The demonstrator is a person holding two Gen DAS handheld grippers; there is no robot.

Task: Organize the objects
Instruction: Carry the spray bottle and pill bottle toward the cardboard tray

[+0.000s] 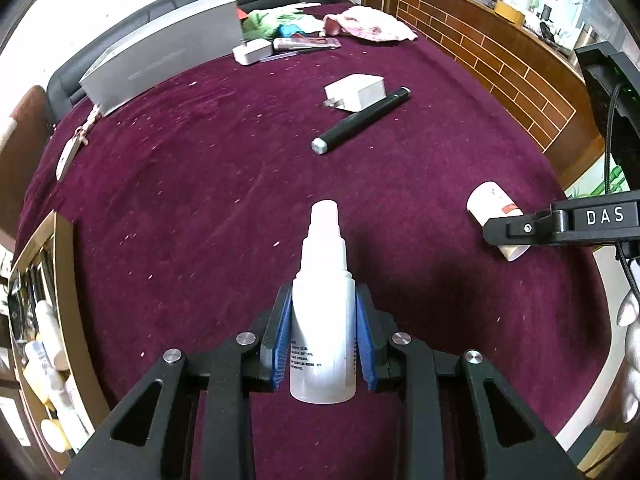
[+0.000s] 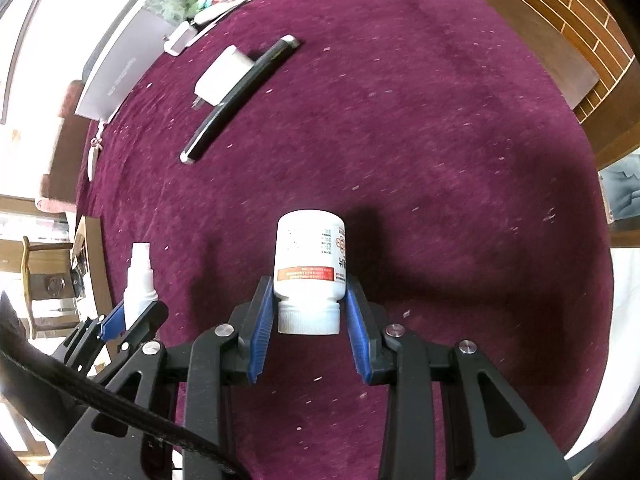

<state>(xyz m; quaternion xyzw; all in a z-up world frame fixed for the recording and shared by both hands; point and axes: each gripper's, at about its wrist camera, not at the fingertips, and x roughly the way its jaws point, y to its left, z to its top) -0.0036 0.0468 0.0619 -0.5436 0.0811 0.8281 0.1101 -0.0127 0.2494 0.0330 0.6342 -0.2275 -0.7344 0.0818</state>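
So both grippers were already loaded here. The left gripper (image 1: 323, 340) had its blue pads closed against the sides of a white spray bottle (image 1: 323, 308), gripping the lower body, with the bottle's long axis running straight out along the fingers and the nozzle end pointing toward the far edge of the table. The right gripper (image 2: 308, 320) had a white pill bottle (image 2: 310, 264) between its pads, cap end toward the camera and base pointing away. From the right wrist view the pads looked to touch it only around the shoulder just above the cap, so that hold seemed a bit shallow to me.

Both bottles sat near the front edge of the maroon tablecloth (image 1: 200, 184), the pill bottle toward the right edge. I couldn't tell whether either was resting on the cloth or lifted off it.

What the next move hinged on, I'd guess: there was an open wooden box (image 1: 60, 280) past the left edge of the table with similar white and yellow bottles in it. It lay off to the left of the spray bottle, so the left gripper was clearly the nearer one. The right one would've had to cross the whole front of the table.

A black pen (image 1: 360, 120) and a white charger (image 1: 356, 92) lay touching each other, well apart toward the far side.
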